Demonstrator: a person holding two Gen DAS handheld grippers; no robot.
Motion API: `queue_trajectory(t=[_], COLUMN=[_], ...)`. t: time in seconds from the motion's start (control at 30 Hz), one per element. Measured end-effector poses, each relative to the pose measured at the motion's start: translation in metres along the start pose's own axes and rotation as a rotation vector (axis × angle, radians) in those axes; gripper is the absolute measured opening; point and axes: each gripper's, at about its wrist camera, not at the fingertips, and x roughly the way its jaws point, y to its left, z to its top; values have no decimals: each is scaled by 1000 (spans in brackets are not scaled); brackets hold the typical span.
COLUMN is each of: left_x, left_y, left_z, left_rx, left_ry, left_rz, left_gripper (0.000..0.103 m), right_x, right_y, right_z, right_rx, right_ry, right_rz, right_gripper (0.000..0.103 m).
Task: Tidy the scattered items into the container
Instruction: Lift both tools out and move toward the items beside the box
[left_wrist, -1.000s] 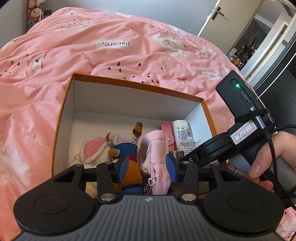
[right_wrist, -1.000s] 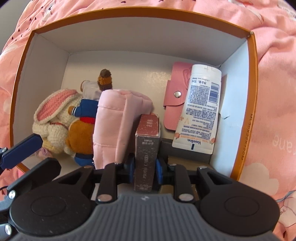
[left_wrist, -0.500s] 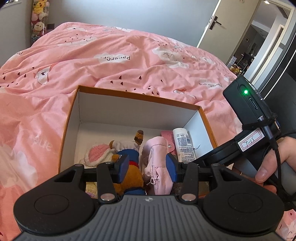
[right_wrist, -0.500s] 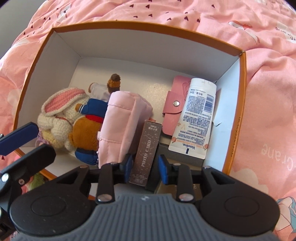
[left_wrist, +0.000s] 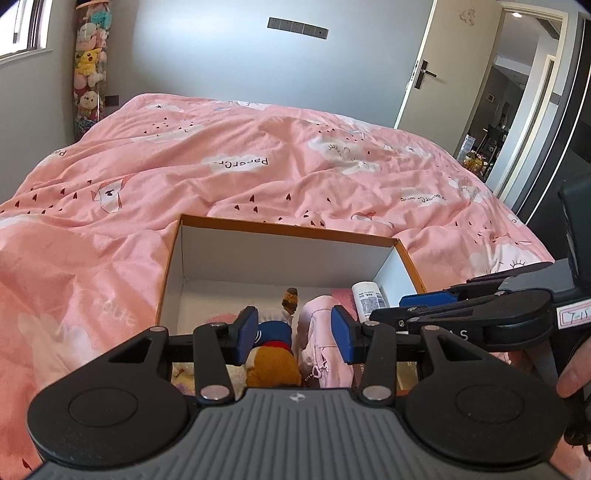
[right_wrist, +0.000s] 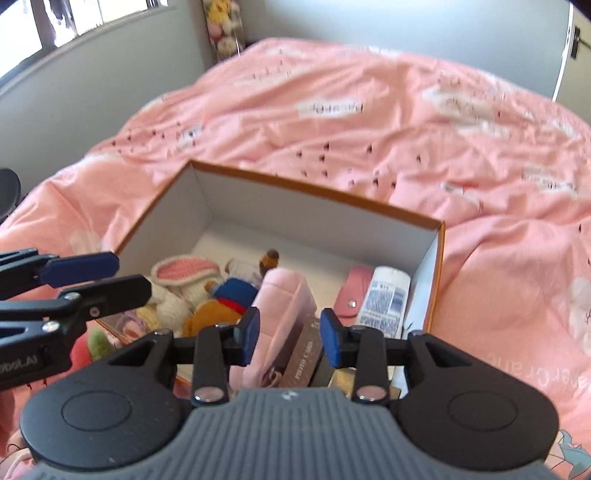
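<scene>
The orange-rimmed white box (left_wrist: 288, 226) (right_wrist: 317, 189) sits on the pink duvet. Inside it lie a crochet bunny (right_wrist: 184, 273), a bear toy in blue (right_wrist: 225, 295) (left_wrist: 273, 363), a pink pouch (right_wrist: 284, 306) (left_wrist: 317, 325), a brown photo card box (right_wrist: 303, 354), a pink snap wallet (right_wrist: 351, 291) and a white lotion tube (right_wrist: 384, 299) (left_wrist: 367, 299). My right gripper (right_wrist: 290, 334) (left_wrist: 406, 306) hovers above the box's near end. Its jaws are opening, and the card box below leans on the pouch, untouched by the pads. My left gripper (left_wrist: 294, 334) (right_wrist: 110, 278) hangs open and empty over the bear.
The pink duvet (left_wrist: 258, 170) covers the whole bed around the box. A column of plush toys (left_wrist: 88, 70) hangs in the far left corner. A door (left_wrist: 428, 74) stands ajar at the far right. A hand (left_wrist: 572, 373) holds the right gripper. Something red and green (right_wrist: 92, 347) lies outside the box's near left corner.
My right gripper let go of the photo card box, opened, rose and tilted up away from the box. My left gripper also lifted and tilted up, still open.
</scene>
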Motion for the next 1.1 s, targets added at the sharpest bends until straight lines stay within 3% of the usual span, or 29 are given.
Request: queue_trajectory(t=[0.4,0.6,0.87,1.1], left_x=[-30,-31,-47,-54], left_y=[18,27,47,75], left_z=[-11,-25,-45,-62], left_rx=[-30,-63,-19,-46], left_ry=[25,108,154,222], left_rz=[8,62,124,187], left_gripper=[50,50,46,42], right_x=[-25,-16,1,14], right_y=[30,52,70,89], right_z=[-40,-63,-79,-91], right_rx=[48,31,-22,-80], right_ry=[-168,-128,-56,7], right_rz=[52,74,85,164], right_gripper=[39,39,39,38])
